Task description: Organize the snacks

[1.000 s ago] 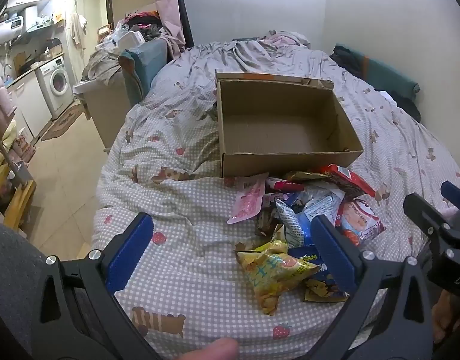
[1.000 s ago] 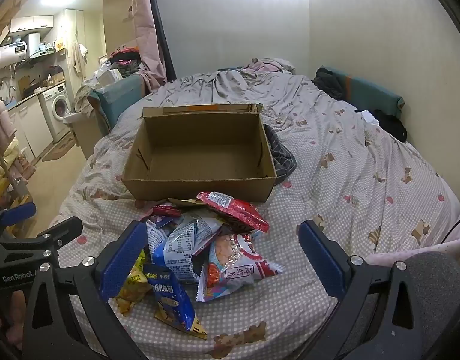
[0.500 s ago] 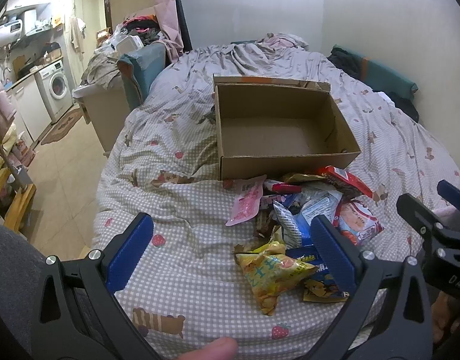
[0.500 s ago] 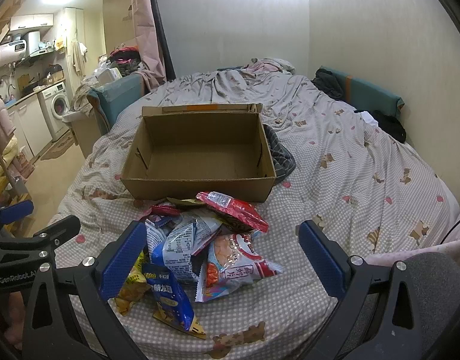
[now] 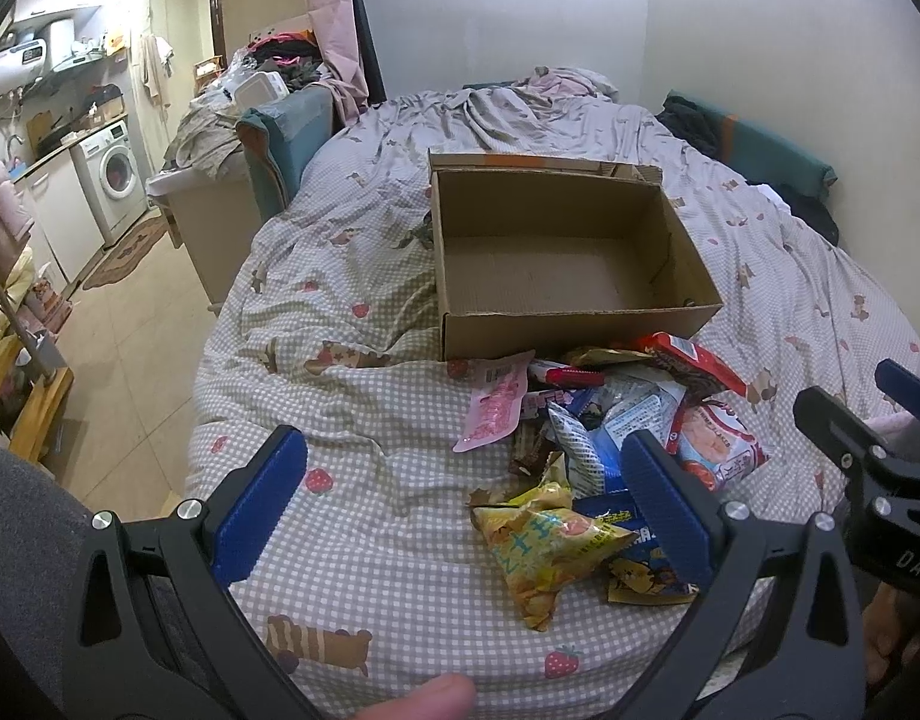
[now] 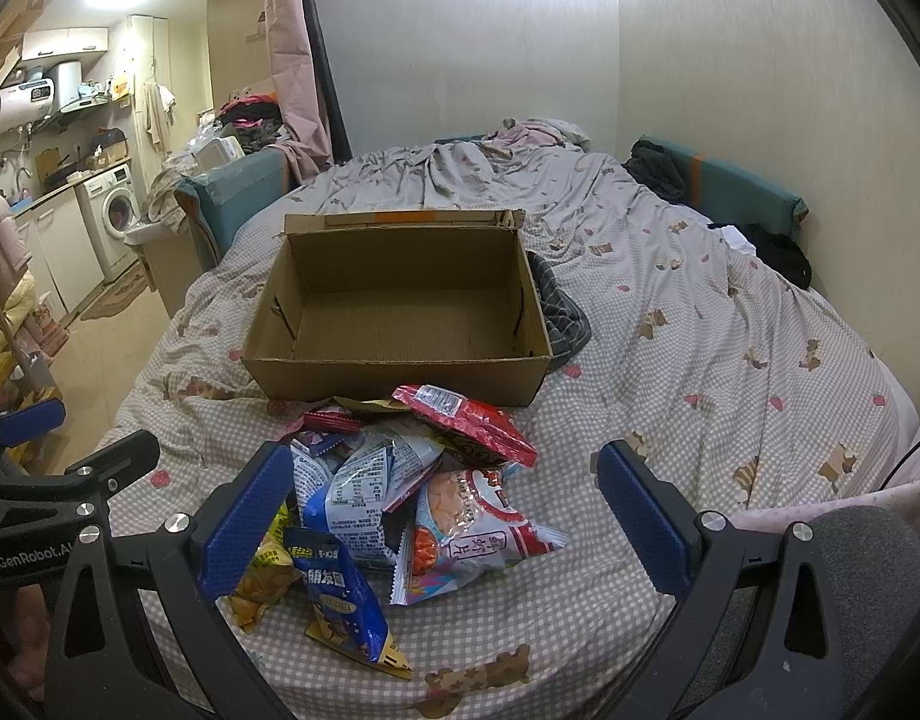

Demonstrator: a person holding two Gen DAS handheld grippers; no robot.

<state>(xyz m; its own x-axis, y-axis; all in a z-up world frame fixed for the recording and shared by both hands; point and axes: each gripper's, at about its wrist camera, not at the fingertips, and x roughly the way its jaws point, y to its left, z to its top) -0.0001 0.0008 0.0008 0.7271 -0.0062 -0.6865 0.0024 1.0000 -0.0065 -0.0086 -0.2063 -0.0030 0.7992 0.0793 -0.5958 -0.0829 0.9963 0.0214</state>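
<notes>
An empty cardboard box [image 5: 580, 324] [image 6: 394, 381] stands open on the bed. In front of it lies a pile of snack packets: a yellow bag [image 5: 544, 546], a pink packet [image 5: 496, 402], a red packet [image 6: 466, 417], a white-and-red shrimp-chip bag [image 6: 466, 534], and blue bags [image 6: 340, 594]. My left gripper [image 5: 460, 492] is open and empty, above the bed left of the pile. My right gripper [image 6: 436, 510] is open and empty, hovering over the near side of the pile.
The bed [image 6: 700, 360] has a checked sheet with rumpled bedding at the far end. Dark clothes [image 6: 562, 312] lie right of the box. The bed's left edge drops to a tiled floor [image 5: 130, 324] with a washing machine [image 5: 115, 171] beyond.
Both views drifted very slightly; the box and the snacks sit a touch higher in the frame. Both grippers stay open and nothing was picked up.
</notes>
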